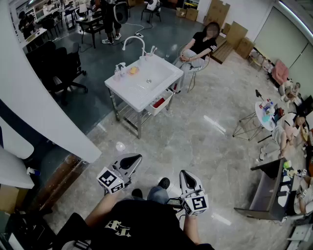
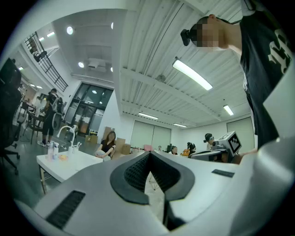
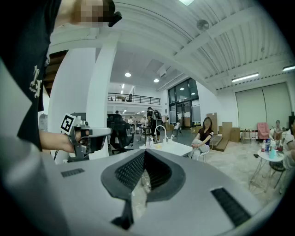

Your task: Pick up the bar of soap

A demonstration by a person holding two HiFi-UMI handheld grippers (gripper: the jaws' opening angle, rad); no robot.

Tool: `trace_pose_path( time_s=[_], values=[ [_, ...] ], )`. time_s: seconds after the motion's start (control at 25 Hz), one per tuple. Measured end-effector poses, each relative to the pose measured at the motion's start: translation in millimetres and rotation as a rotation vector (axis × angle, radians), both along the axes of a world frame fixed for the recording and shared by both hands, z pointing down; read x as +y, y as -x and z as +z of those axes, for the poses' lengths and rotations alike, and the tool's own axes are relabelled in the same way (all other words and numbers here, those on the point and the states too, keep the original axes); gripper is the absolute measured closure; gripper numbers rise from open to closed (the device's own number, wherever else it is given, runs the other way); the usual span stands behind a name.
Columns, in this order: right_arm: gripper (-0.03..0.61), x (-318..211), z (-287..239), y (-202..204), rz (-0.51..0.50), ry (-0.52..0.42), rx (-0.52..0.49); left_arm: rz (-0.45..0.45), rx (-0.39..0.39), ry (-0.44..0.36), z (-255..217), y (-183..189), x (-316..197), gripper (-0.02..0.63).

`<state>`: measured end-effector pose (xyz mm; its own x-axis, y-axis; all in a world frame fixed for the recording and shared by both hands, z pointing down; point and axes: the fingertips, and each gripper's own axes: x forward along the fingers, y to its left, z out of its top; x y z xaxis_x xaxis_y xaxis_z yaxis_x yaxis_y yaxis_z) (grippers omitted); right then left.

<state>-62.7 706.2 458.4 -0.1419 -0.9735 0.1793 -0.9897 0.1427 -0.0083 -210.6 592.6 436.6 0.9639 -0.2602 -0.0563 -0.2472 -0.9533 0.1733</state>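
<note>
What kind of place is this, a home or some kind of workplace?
Most likely an open workshop or lab hall, not a home. A white sink stand stands alone on a wide polished floor, black office chairs crowd one side, and cardboard boxes are stacked at the far end.

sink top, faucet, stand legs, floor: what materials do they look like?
Sink top: white and smooth, likely ceramic or moulded resin, going by its even surface.
Faucet: thin curved tube, pale coated or bright metal; too small to tell which.
Stand legs: grey metal, thin straight bars.
Floor: polished stone or tile, mottled, with glare streaks.
</note>
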Motion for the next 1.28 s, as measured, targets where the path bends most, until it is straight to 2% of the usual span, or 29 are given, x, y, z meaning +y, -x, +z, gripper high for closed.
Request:
trace_pose_path(
  time_s=[0.48, 0.68, 1.04, 1.16, 1.28],
  values=[
    [0.569, -23, 16, -50, 0.008, 0.005, -0.014, -0.016, -0.036, 0.006, 11, -46, -24, 0.606],
    [0.569, -41, 20, -93, 0.007, -0.003, -0.037, -0.028, -0.053, 0.01, 12, -86, -43, 0.606],
    [0.569, -83, 6, -204, -0.018, -0.025, -0.005, -0.053, -0.066, -0.049, -14, -184, -87, 0.606],
    [0.569, -94, 4, -231, -0.022, -0.014, -0.01, -0.063, -0.06, -0.062, -17, -204, -91, 0.606],
    [0.569, -108, 2, -253, -0.029, -0.026, -0.015, -0.095, -0.072, -0.035, -10, -215, -98, 0.606]
  ],
)
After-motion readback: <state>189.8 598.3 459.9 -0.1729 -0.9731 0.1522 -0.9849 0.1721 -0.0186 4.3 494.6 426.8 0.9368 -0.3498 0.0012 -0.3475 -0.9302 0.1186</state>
